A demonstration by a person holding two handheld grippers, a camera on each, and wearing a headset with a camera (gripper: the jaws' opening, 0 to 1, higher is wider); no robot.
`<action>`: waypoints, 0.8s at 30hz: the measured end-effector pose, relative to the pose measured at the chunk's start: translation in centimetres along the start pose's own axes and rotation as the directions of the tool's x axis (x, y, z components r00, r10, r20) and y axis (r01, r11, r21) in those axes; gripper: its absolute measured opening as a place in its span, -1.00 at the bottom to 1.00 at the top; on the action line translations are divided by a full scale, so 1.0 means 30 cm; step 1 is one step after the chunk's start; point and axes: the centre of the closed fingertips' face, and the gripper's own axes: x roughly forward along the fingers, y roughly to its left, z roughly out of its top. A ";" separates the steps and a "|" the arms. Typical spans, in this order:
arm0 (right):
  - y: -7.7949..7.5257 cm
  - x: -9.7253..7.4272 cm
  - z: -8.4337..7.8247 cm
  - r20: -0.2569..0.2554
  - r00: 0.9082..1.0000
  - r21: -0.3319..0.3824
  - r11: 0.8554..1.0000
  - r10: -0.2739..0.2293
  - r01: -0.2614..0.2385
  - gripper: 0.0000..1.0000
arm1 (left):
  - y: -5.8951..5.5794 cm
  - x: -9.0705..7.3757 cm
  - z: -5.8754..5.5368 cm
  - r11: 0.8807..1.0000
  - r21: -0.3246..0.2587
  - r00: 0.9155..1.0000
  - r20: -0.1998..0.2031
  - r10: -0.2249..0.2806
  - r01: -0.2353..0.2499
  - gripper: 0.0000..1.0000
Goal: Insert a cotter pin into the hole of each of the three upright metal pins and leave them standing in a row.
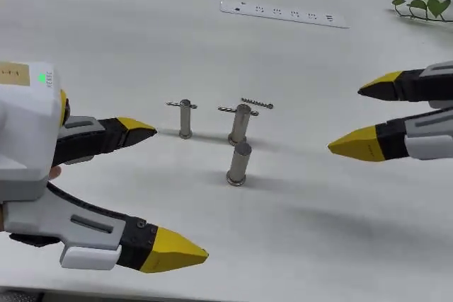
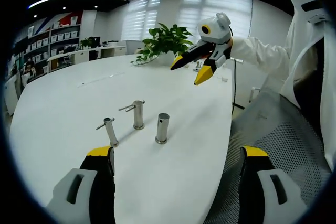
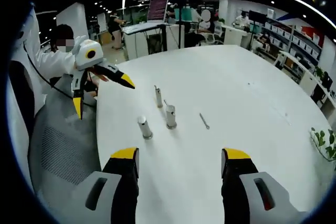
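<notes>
Three upright metal pins stand mid-table. The left pin [image 1: 185,119] and the back pin [image 1: 241,125] each carry a cotter pin through the top hole. The front pin [image 1: 238,164] has none. A loose cotter pin [image 1: 256,104] lies flat just behind the back pin, and also shows in the right gripper view [image 3: 204,120]. My left gripper [image 1: 173,190] hovers open and empty to the left of the pins [image 2: 138,114]. My right gripper [image 1: 347,119] is open and empty to their right, well apart from them [image 3: 170,116].
A white power strip [image 1: 283,13] lies at the far side of the white table [image 1: 106,47]. A green plant [image 1: 425,3] sits at the far right corner. The table's near edge runs along the bottom of the head view.
</notes>
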 end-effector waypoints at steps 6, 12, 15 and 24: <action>-0.043 0.060 0.038 -0.061 0.997 -0.103 0.994 0.037 -0.043 0.06 | 0.023 -0.011 0.006 0.999 0.019 0.999 0.006 0.049 -0.049 0.97; -0.079 0.136 0.064 -0.095 0.993 -0.142 0.987 0.063 -0.077 0.01 | 0.016 -0.017 0.013 0.999 0.022 0.999 -0.002 0.043 -0.043 0.97; -0.091 0.168 0.066 -0.130 0.989 -0.179 0.979 0.074 -0.097 -0.04 | -0.014 -0.008 0.009 0.999 0.033 0.999 -0.026 0.033 -0.033 0.97; -0.100 0.292 0.061 -0.203 0.974 -0.210 0.967 0.101 -0.144 -0.31 | -0.056 0.016 0.036 1.000 0.030 1.000 -0.003 0.005 -0.005 0.97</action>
